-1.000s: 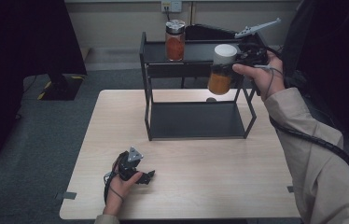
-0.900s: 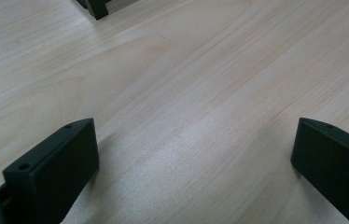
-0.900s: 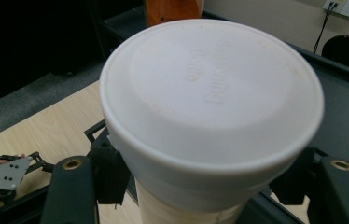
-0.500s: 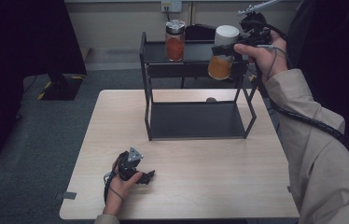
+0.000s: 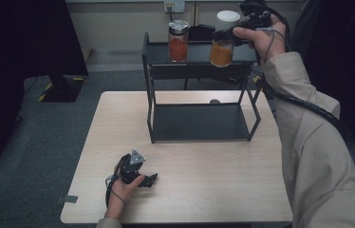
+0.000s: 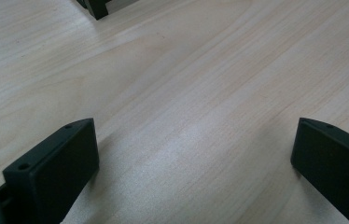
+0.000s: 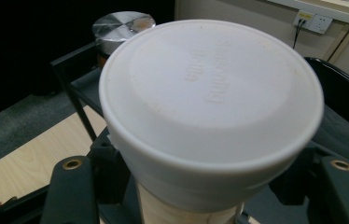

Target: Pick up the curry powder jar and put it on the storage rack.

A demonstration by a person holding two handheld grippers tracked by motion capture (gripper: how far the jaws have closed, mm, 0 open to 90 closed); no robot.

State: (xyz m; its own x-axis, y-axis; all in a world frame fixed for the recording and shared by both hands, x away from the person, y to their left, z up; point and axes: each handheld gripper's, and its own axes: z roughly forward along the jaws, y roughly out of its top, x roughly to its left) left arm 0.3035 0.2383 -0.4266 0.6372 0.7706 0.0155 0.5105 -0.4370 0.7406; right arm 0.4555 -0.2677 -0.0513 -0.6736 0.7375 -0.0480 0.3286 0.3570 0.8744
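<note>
Pale wood-grain tabletop (image 5: 204,190) on a grey carpeted floor (image 5: 47,142), seen from above, with a light wall (image 5: 118,23) behind it that carries a power socket (image 5: 174,5). A black two-tier metal rack (image 5: 199,123) stands on the far half of the tabletop.

Right gripper (image 5: 232,34): raised above and just in front of the rack's upper shelf (image 5: 197,54), its jaws clamped on a jar with a white lid (image 5: 223,40) that holds orange contents. The jar hangs upright, clear of the shelf. In the right gripper view the white lid (image 7: 210,107) lies directly above the jaws, which press on the jar's body below it. Beyond the gripper and to its left, a second jar with a silver lid (image 5: 178,42), also orange inside, stands on the upper shelf; its silver lid (image 7: 123,24) shows past the white one.

Left gripper (image 5: 149,179): rests low on the near part of the tabletop, well apart from the rack, held in the person's left hand (image 5: 123,187). Its jaws stand wide apart with bare wood between them (image 6: 196,154); a foot of the rack (image 6: 95,7) lies ahead of it.

A dark cloth (image 5: 23,38) hangs at the room's left, over a stand base (image 5: 59,90) on the floor.
</note>
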